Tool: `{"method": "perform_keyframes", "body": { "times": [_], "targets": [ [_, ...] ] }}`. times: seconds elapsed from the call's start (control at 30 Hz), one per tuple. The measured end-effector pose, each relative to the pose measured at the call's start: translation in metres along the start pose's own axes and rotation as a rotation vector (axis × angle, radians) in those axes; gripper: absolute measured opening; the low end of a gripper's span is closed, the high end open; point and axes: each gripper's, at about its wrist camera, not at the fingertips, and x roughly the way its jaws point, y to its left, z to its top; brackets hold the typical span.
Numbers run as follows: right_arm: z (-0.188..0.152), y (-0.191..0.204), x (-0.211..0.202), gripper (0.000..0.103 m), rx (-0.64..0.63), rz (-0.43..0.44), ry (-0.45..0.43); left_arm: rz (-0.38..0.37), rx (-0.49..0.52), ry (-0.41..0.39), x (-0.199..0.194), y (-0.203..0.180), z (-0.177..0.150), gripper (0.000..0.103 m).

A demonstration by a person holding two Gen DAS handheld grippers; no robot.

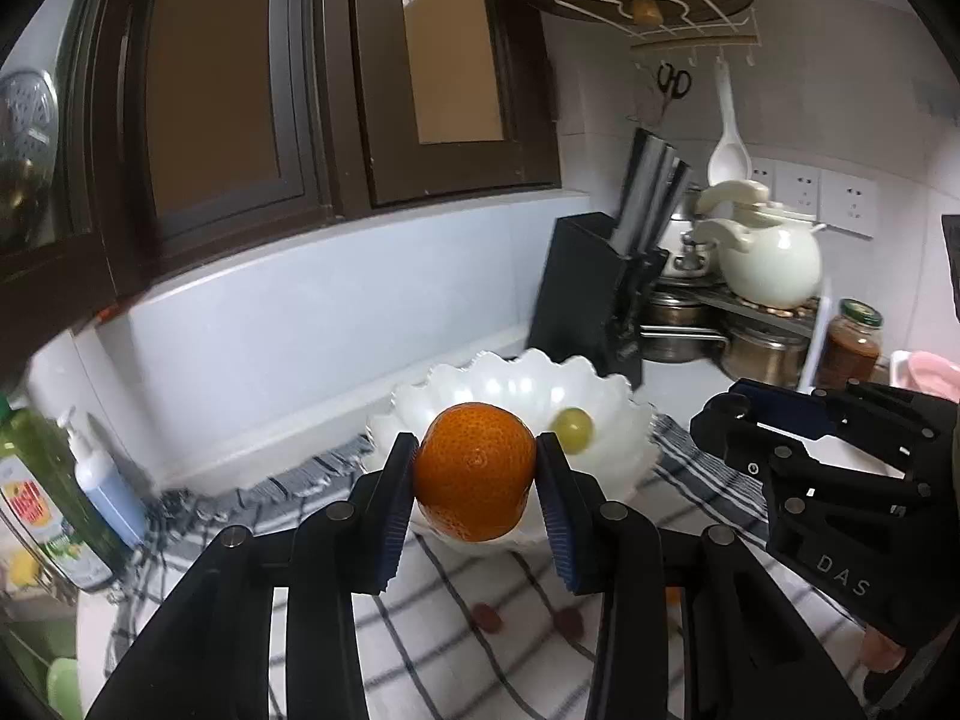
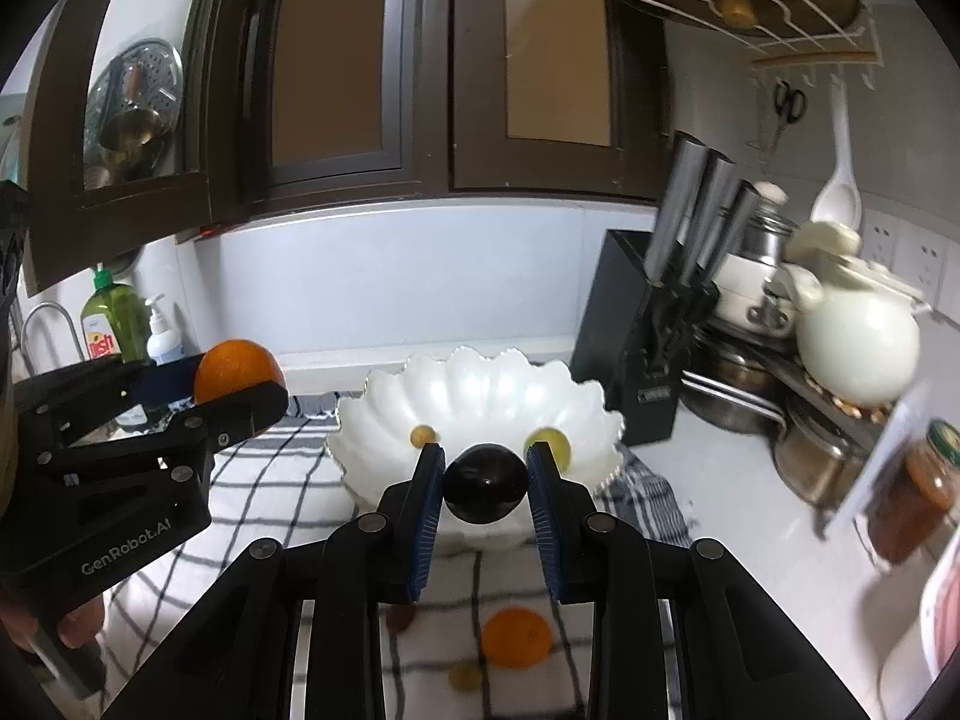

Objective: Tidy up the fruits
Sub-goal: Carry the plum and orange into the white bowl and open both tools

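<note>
While the left gripper [image 1: 476, 468] clamps its jaws on an orange [image 1: 474, 471], the right gripper [image 2: 485, 483] pinches a dark plum [image 2: 485, 483]. Both hang near the white bowl [image 2: 480, 384].

The right gripper [image 2: 485, 483] pinches a dark plum [image 2: 485, 483] in front of a white scalloped bowl [image 2: 480, 396] holding two green grapes [image 2: 549, 441]. At left, the left gripper [image 2: 240, 396] carries an orange [image 2: 237, 369]. Another orange [image 2: 517, 637] lies on the checked cloth [image 2: 270, 480] below.
</note>
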Motion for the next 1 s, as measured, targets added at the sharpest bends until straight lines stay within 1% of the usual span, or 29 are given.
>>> {"method": "perform_keyframes", "body": {
  "times": [0.17,0.3,0.43,0.57,0.67,0.8,0.87,1.0],
  "targets": [
    [0.015,-0.004,0.024,0.029,-0.022,0.022,0.016,0.03,0.001,0.015,0.019,0.007,0.013,0.039],
    [0.025,-0.008,0.045,0.029,-0.019,0.033,0.035,0.009,-0.015,0.05,0.039,0.014,0.021,0.039],
    [0.029,-0.013,0.07,0.029,-0.013,0.051,0.082,-0.005,-0.028,0.093,0.061,0.019,0.025,0.039],
    [0.029,-0.022,0.098,0.029,0.008,0.071,0.149,-0.016,-0.044,0.166,0.089,0.023,0.026,0.039],
    [0.027,-0.027,0.116,0.029,0.017,0.069,0.191,-0.023,-0.05,0.224,0.11,0.025,0.024,0.039],
    [0.023,-0.033,0.138,0.029,0.036,0.083,0.252,-0.065,-0.074,0.313,0.139,0.027,0.017,0.039],
    [0.022,-0.034,0.145,0.029,0.036,0.09,0.27,-0.078,-0.081,0.344,0.148,0.027,0.014,0.039],
    [0.018,-0.039,0.164,0.029,0.045,0.096,0.318,-0.075,-0.075,0.392,0.167,0.024,0.008,0.039]
  ]
}}
